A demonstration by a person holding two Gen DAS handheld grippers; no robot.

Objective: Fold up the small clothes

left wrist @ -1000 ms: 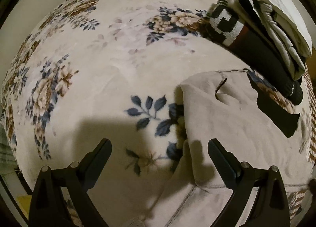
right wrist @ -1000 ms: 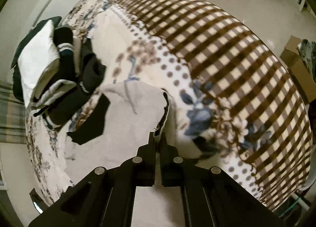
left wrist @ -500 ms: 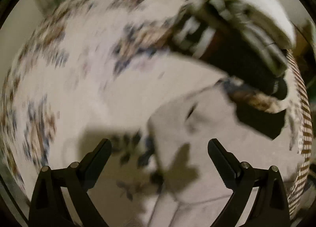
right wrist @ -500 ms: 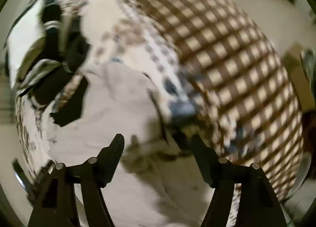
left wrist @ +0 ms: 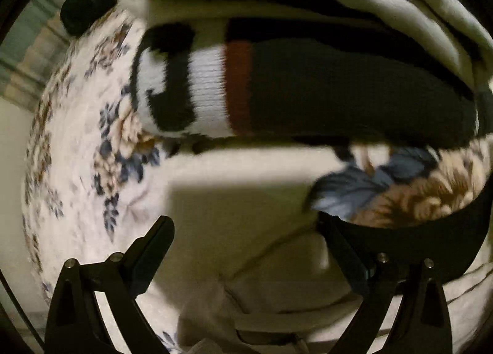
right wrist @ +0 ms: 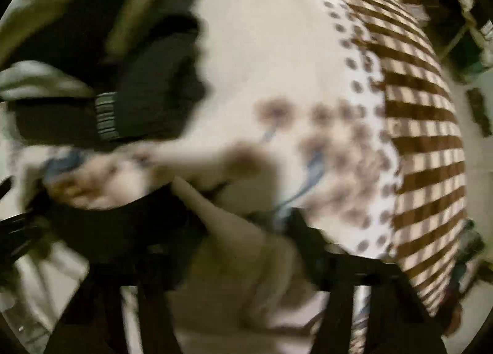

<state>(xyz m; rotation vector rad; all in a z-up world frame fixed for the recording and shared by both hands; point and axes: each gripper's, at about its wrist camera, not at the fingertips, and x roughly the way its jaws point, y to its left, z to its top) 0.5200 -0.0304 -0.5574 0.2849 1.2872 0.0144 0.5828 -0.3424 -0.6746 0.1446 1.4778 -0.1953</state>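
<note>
A beige garment [left wrist: 246, 230] lies on the floral blanket [left wrist: 80, 169], its far edge just below a pile of folded clothes. My left gripper [left wrist: 246, 237] is open, low over the garment's top edge, one finger on each side of it. A small black cloth [left wrist: 431, 240] lies on the garment by the right finger. In the blurred right wrist view my right gripper [right wrist: 243, 230] is open around a raised fold of the beige garment [right wrist: 240, 249], beside the black cloth [right wrist: 123, 224].
A pile of folded clothes [left wrist: 308, 86], a black, white and red knit in front, stands close ahead of the left gripper; it also shows in the right wrist view [right wrist: 138, 92]. A brown checked blanket part [right wrist: 425, 138] runs along the right.
My right gripper has opened and let go of the garment's edge. Both grippers have moved forward along the garment toward the folded pile, which now fills the left view.
</note>
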